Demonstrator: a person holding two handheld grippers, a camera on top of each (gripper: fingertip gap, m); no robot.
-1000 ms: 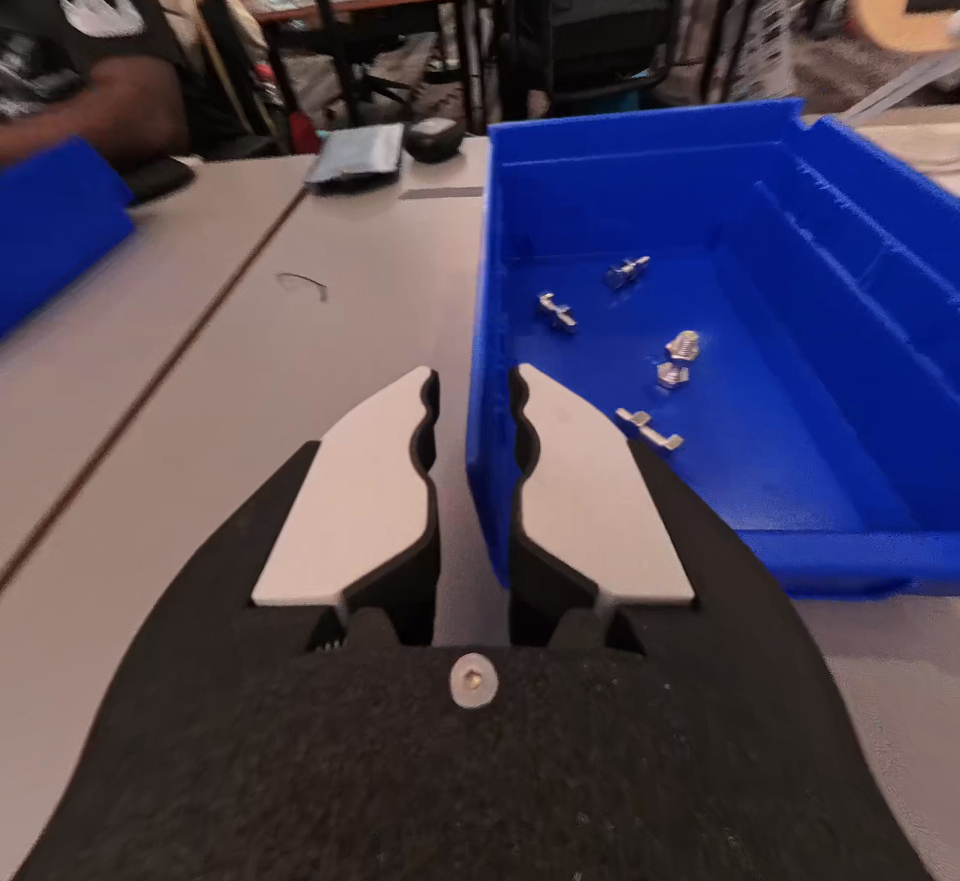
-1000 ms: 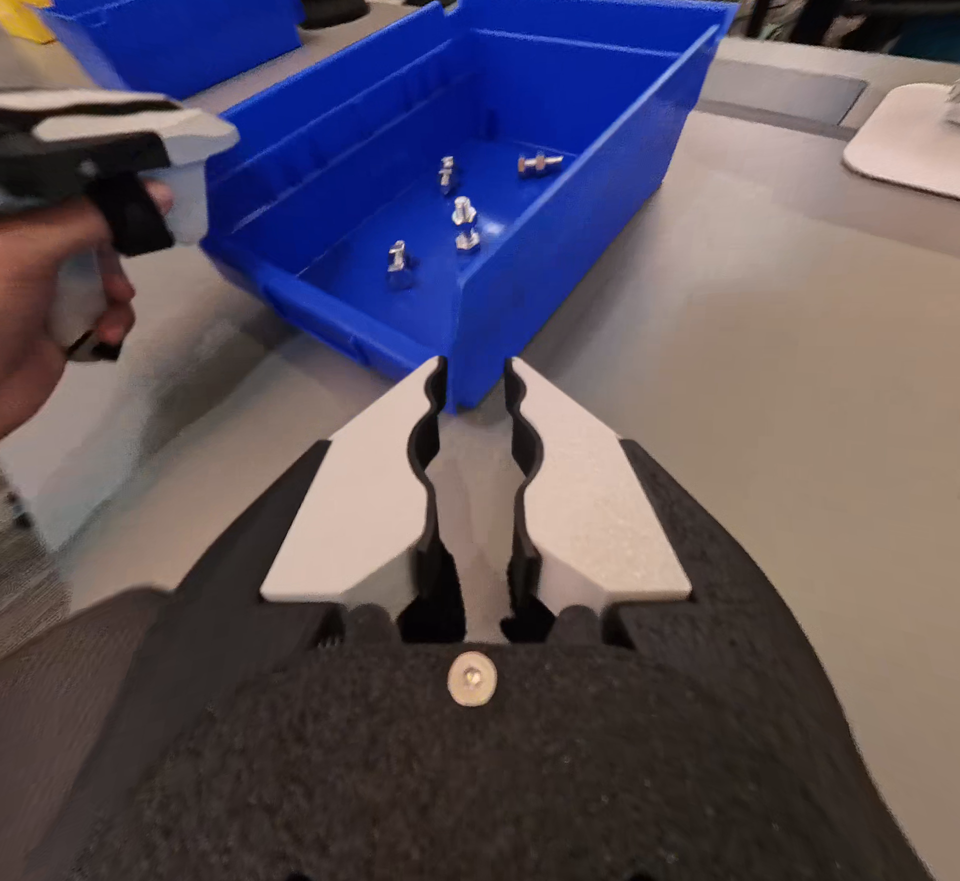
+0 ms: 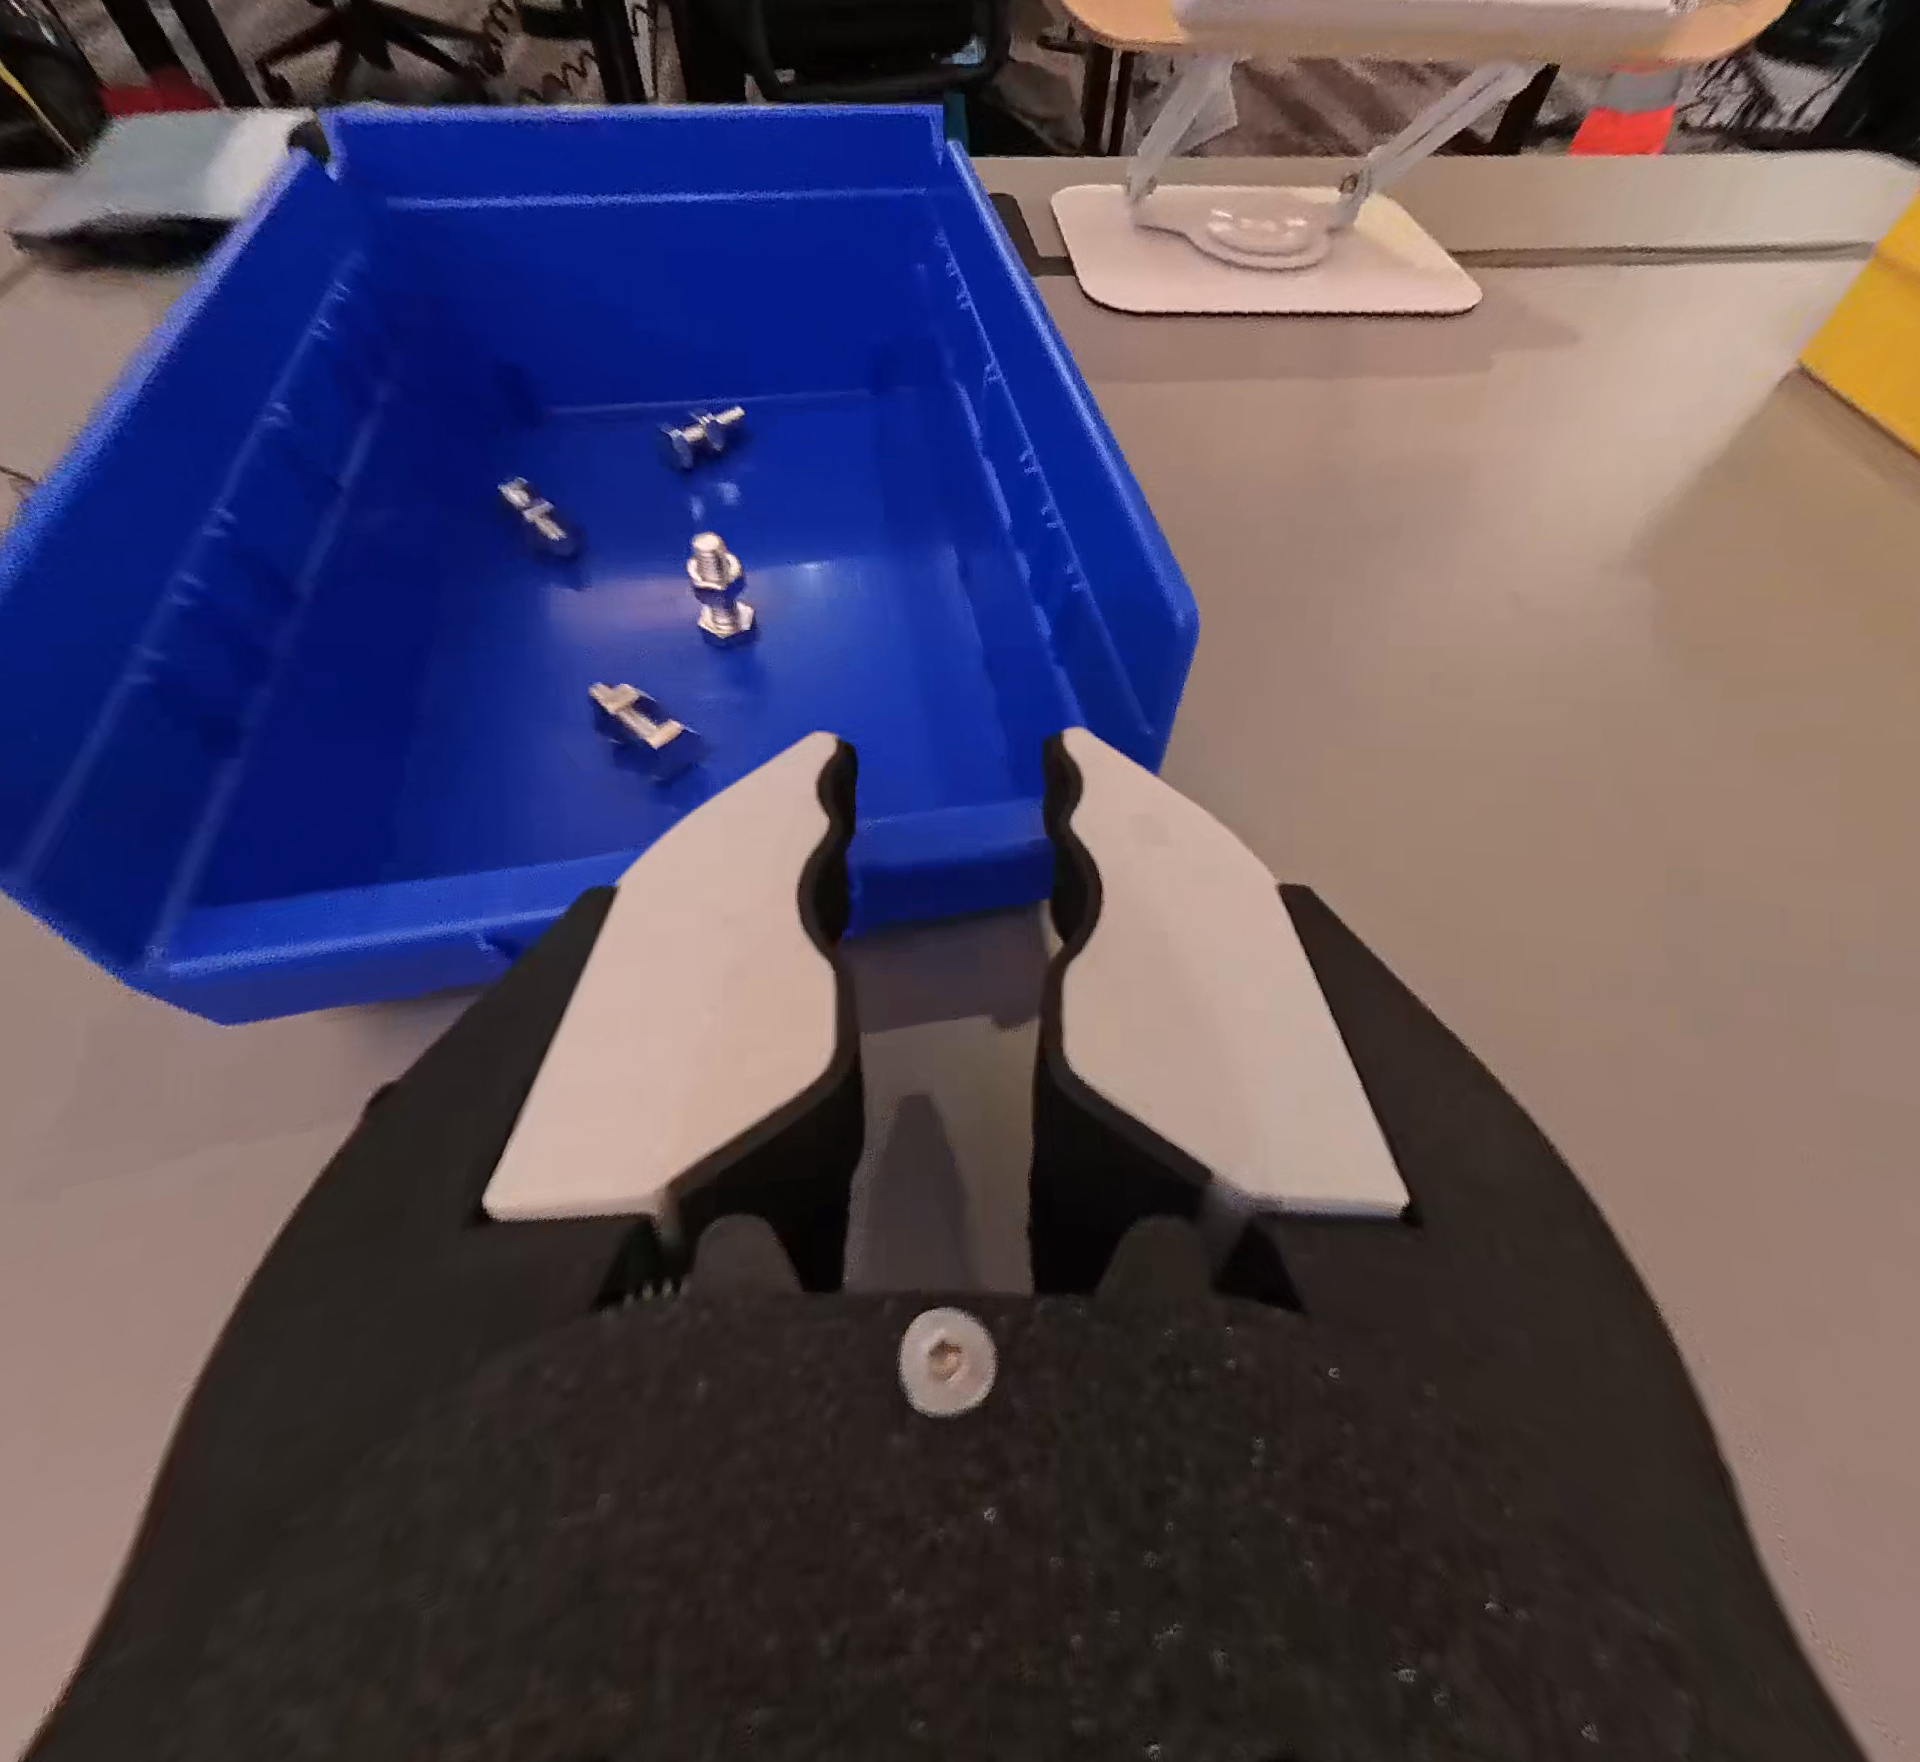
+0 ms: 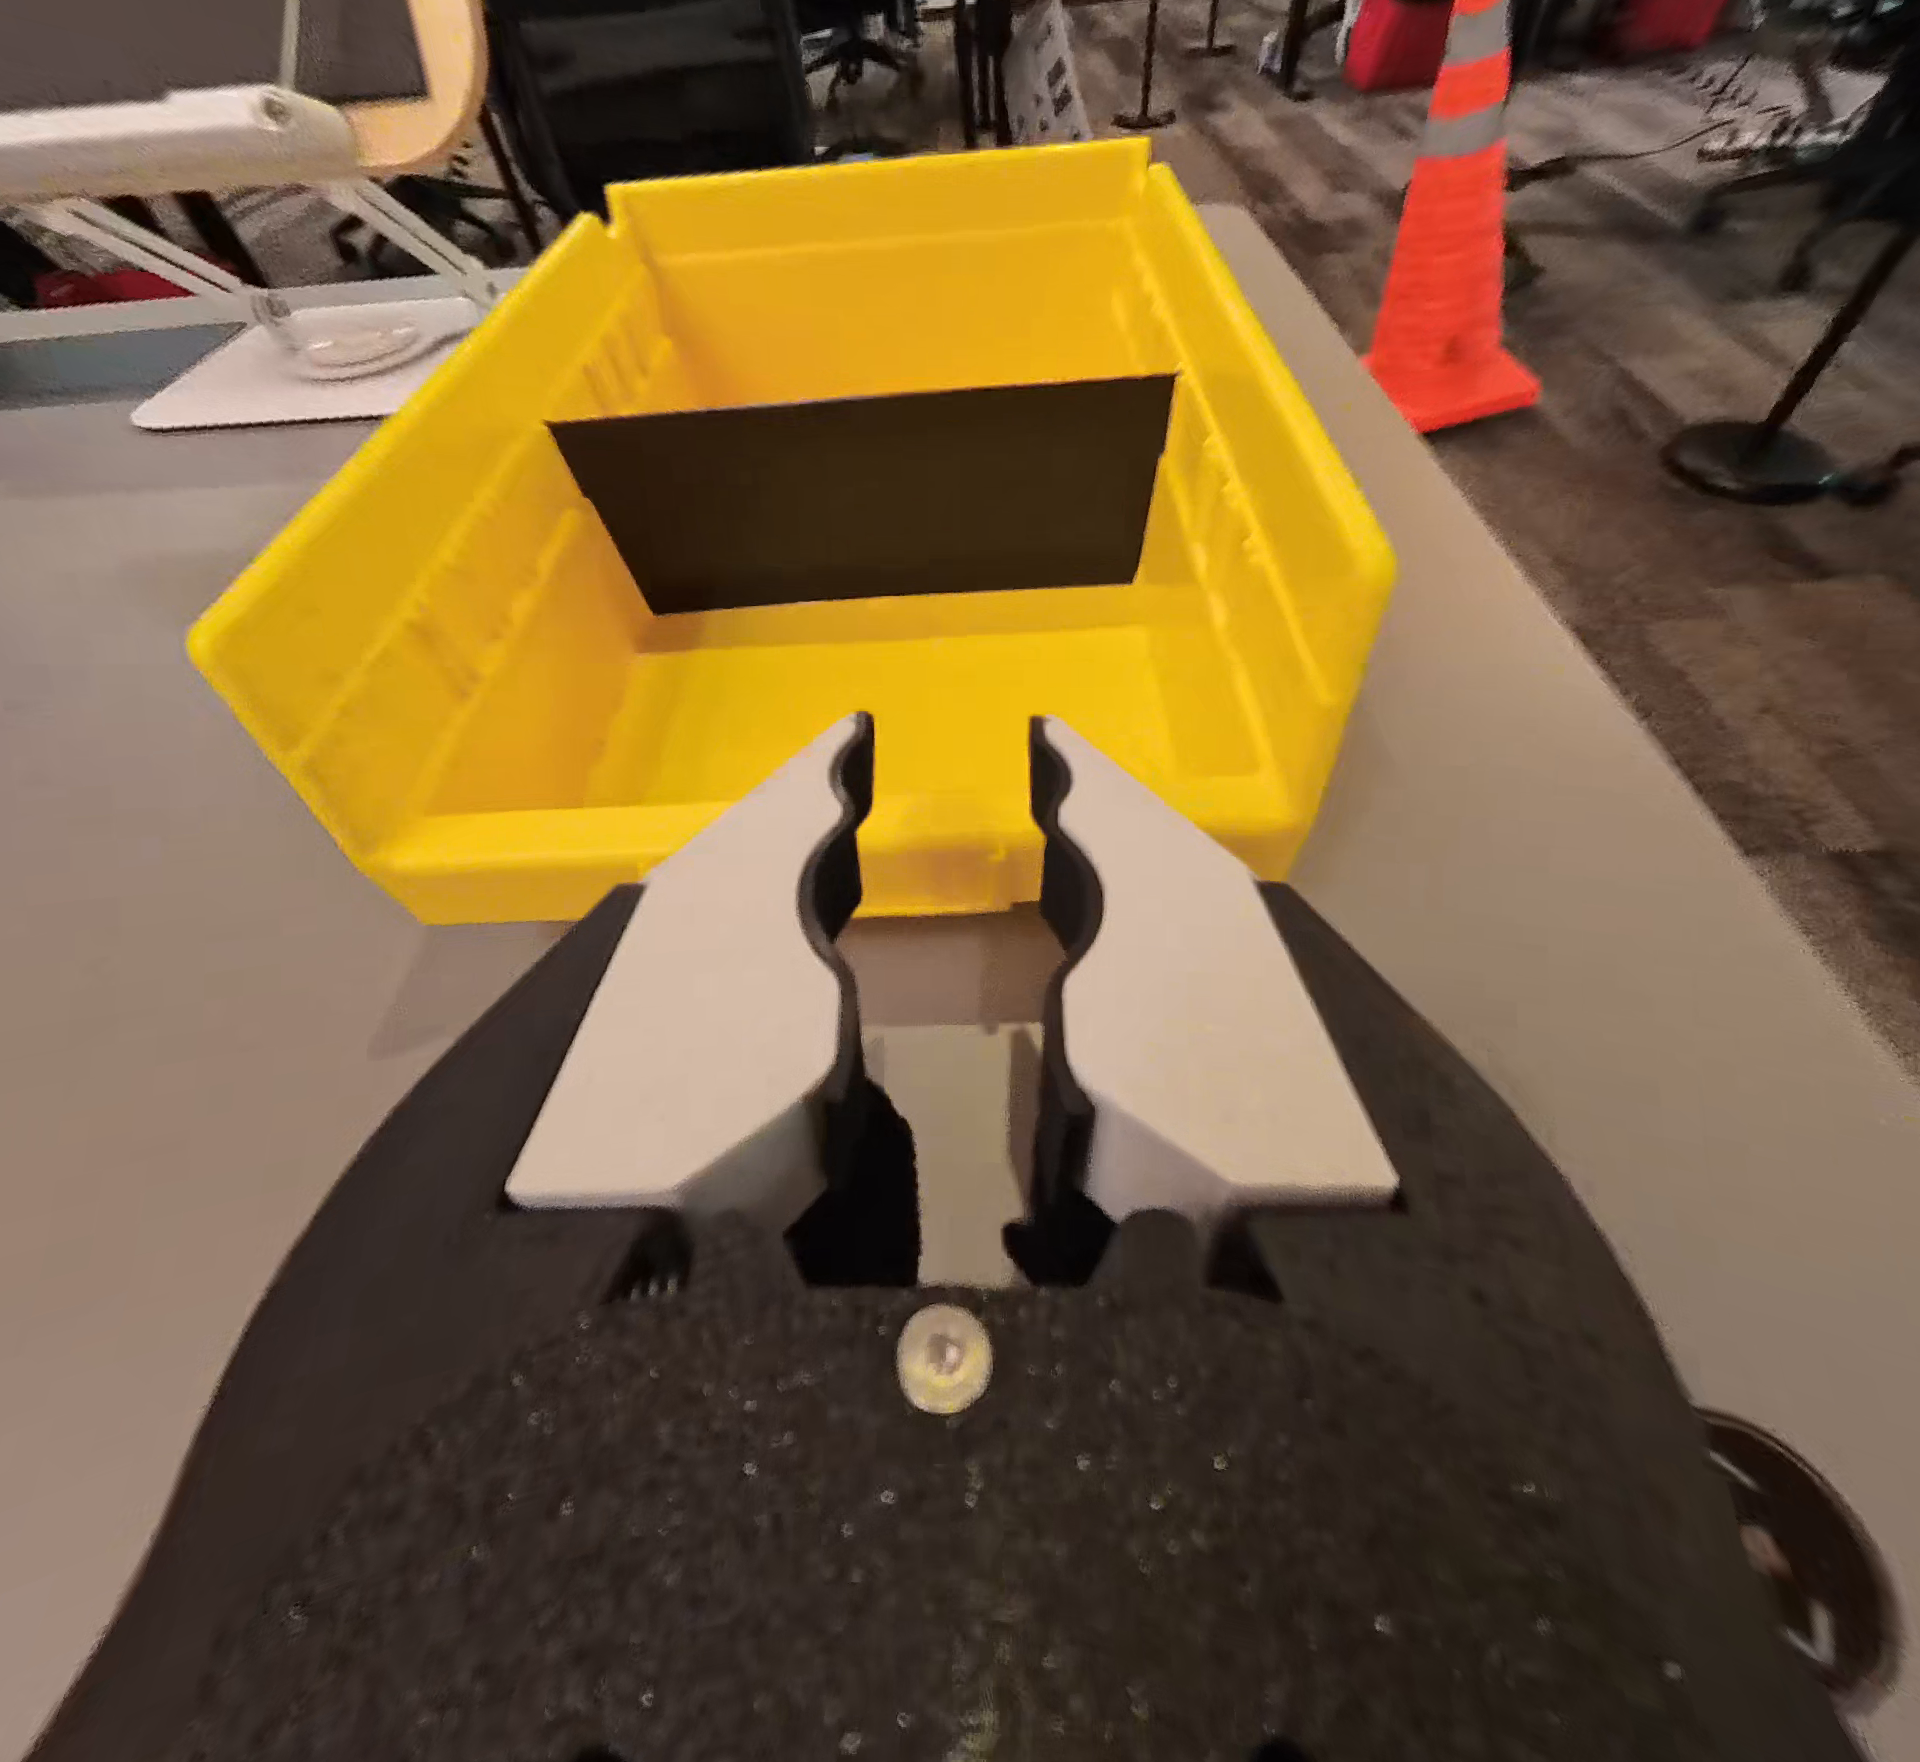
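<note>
**Over two bins, both tools parted and empty**

At lower centre of the left wrist view, the left tool [image 3: 948, 762] hangs above the near right corner of a blue bin [image 3: 1060, 507] on the grey desk [image 3: 1507, 673]. Its fingers stand moderately apart with only the bin's low front lip and floor showing between them; nothing is gripped. On the bin floor, in the upper left quarter of the frame, lie small metal parts: an upright bolt with nut [image 3: 715, 592], a flat bracket-like piece [image 3: 639, 727] just left of the fingertips, another such piece [image 3: 535, 517] farther back, and a lying bolt [image 3: 698, 439] near the rear wall. A white stand base [image 3: 1262, 252] sits at upper right.

At lower centre of the right wrist view, the right tool [image 4: 951, 746] points into a yellow bin [image 4: 343, 632], fingers likewise apart and holding nothing. A black divider [image 4: 873, 491] crosses the bin mid-frame; no parts are visible in the near compartment. An orange cone [image 4: 1455, 185] stands on the floor at upper right.

Risks, as judged:
- Metal parts are small and smooth; a pinch off-centre could flick one away across the bin.
- The upright bolt may topple if brushed.
- A tool tip catching the low front lip could shove either bin across the desk.
</note>
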